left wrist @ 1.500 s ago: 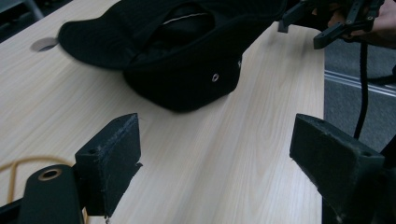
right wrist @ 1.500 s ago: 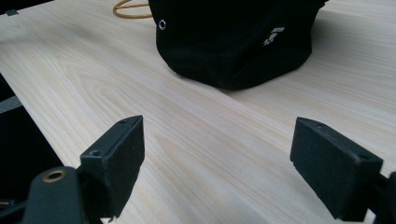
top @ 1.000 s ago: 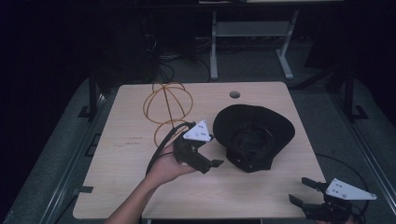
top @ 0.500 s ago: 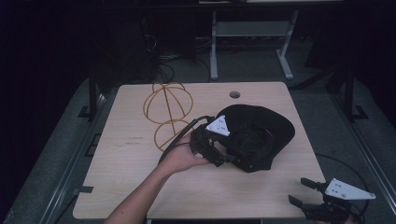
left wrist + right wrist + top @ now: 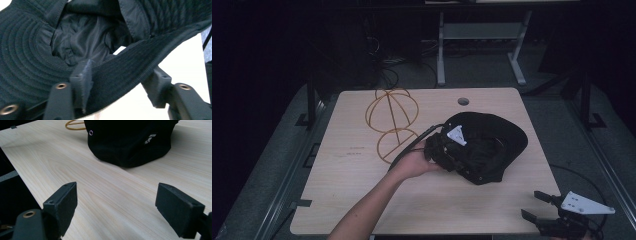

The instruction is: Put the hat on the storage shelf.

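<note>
You are working your left gripper (image 5: 451,150) onto the black hat (image 5: 492,145), lying crown-down at the table's (image 5: 362,200) centre-right, at three o'clock from the wire hat stand (image 5: 393,125). Its jaws have just been closing, the brim (image 5: 130,72) running between them, though you cannot tell whether the pads are pinching yet. Your right gripper (image 5: 116,207) is waiting gaping at five o'clock, clear of the work.

black fabric bucket hat (image 5: 492,145) on light wooden table (image 5: 362,200), right of centre | orange wire hat frame (image 5: 392,120) left of hat, just apart | left gripper (image 5: 452,152) at hat brim | right gripper (image 5: 542,222) at table's near right corner
</note>
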A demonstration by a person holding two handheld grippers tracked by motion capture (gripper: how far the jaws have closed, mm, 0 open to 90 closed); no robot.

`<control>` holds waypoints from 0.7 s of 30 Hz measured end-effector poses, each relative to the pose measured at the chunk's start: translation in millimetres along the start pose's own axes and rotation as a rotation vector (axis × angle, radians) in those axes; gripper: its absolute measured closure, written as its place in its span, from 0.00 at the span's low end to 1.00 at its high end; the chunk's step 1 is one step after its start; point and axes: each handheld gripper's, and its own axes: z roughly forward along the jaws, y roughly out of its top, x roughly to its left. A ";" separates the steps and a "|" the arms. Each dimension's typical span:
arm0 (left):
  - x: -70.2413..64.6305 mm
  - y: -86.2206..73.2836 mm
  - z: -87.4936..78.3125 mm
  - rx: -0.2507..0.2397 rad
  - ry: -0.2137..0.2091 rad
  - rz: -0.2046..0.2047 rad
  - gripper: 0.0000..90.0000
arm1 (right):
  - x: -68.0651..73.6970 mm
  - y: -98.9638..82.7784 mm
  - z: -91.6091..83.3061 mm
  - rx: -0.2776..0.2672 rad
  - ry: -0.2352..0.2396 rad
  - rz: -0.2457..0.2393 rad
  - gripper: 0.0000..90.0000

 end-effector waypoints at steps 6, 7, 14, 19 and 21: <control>0.8 0.7 0.8 -0.012 -0.013 0.014 0.67 | 0.1 -0.1 -0.1 -0.003 -0.002 -0.001 0.19; 0.1 1.1 1.2 -0.016 -0.015 0.012 0.69 | 0.2 -0.1 -0.3 -0.003 -0.003 0.000 0.19; -6.7 6.0 1.7 -0.036 -0.028 0.037 0.82 | 0.1 -1.0 0.1 -0.006 -0.008 0.004 0.19; -12.0 10.8 1.5 -0.054 -0.035 0.051 0.86 | 1.1 -1.1 0.0 -0.008 -0.010 0.008 0.19; -12.8 11.3 1.4 -0.058 -0.038 0.045 0.87 | 1.0 -1.3 -0.1 -0.010 -0.011 0.008 0.19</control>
